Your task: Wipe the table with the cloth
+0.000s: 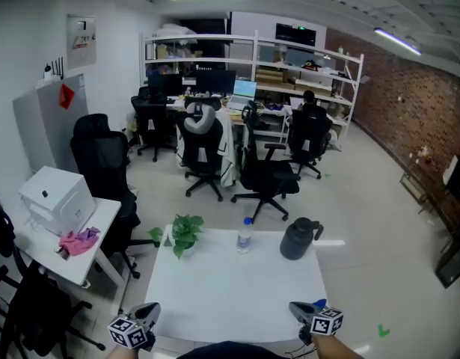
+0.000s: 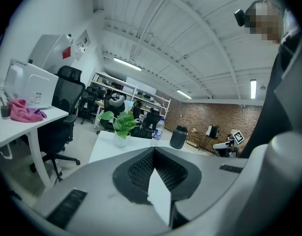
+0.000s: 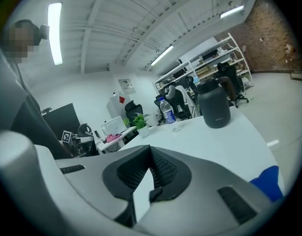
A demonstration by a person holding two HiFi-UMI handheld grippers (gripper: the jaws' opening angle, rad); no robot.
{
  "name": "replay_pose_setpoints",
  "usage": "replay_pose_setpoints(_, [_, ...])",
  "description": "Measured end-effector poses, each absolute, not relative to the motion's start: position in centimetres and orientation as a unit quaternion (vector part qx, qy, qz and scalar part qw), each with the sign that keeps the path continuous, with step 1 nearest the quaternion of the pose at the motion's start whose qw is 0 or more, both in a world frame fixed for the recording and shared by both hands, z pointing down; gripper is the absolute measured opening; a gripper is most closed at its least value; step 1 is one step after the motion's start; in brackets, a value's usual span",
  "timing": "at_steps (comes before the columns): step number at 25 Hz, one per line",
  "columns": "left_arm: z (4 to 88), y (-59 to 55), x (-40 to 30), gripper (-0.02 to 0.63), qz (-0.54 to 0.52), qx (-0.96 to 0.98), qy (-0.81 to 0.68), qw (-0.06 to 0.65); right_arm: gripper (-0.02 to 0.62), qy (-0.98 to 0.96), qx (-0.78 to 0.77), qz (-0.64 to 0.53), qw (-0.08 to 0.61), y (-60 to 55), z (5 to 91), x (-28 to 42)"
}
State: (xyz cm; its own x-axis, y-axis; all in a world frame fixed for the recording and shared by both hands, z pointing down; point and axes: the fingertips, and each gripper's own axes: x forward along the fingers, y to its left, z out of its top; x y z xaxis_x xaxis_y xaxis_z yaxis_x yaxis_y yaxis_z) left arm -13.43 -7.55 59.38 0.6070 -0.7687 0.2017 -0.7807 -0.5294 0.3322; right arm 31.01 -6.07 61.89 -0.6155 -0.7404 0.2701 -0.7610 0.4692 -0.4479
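A blue cloth [image 1: 320, 304] lies at the near right corner of the white table [image 1: 237, 286]; in the right gripper view the blue cloth [image 3: 266, 181] shows at the lower right, outside the jaws. My right gripper [image 1: 298, 310] hovers just left of it, over the table's near edge, shut with nothing between its jaws [image 3: 151, 148]. My left gripper [image 1: 149, 311] is at the near left corner, pointing across the table, and its jaws [image 2: 153, 151] meet at the tips with nothing held.
A potted plant [image 1: 185, 234], a water bottle [image 1: 245, 238] and a dark jug [image 1: 298, 238] stand along the table's far edge. A side table at the left holds a white box [image 1: 57, 199] and a pink cloth [image 1: 80, 241]. Office chairs [image 1: 265, 178] stand beyond.
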Motion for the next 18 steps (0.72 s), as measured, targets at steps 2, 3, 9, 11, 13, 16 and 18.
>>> replay_pose_setpoints(2, [59.31, -7.36, -13.68, -0.002, 0.013, 0.873, -0.446, 0.197, -0.017, -0.857, 0.439, 0.268, 0.028, -6.37, 61.93, 31.09])
replay_pose_setpoints(3, [59.23, -7.26, -13.76, -0.002, 0.013, 0.872, -0.448, 0.197, -0.017, -0.858, 0.438, 0.266, 0.032, -6.46, 61.9, 31.07])
replay_pose_setpoints(9, [59.21, -6.96, -13.99, -0.002, 0.014, 0.87, -0.451, 0.198, -0.017, -0.862, 0.431, 0.262, 0.051, -6.66, 62.03, 30.9])
replay_pose_setpoints(11, [59.18, -6.97, -14.0, -0.002, 0.013, 0.87, -0.451, 0.198, -0.017, -0.862, 0.432, 0.261, 0.053, -6.69, 61.97, 31.17])
replay_pose_setpoints(13, [59.13, -6.89, -13.83, -0.002, 0.012, 0.871, -0.45, 0.197, -0.017, -0.862, 0.432, 0.26, 0.056, -6.56, 61.93, 31.45])
replay_pose_setpoints(16, [59.09, -6.72, -13.67, -0.002, 0.012, 0.871, -0.45, 0.197, -0.015, -0.862, 0.431, 0.259, 0.061, -6.21, 62.1, 31.73])
replay_pose_setpoints(18, [58.89, -6.57, -13.6, -0.002, 0.011, 0.871, -0.449, 0.197, -0.017, -0.862, 0.429, 0.26, 0.066, -5.88, 62.14, 31.77])
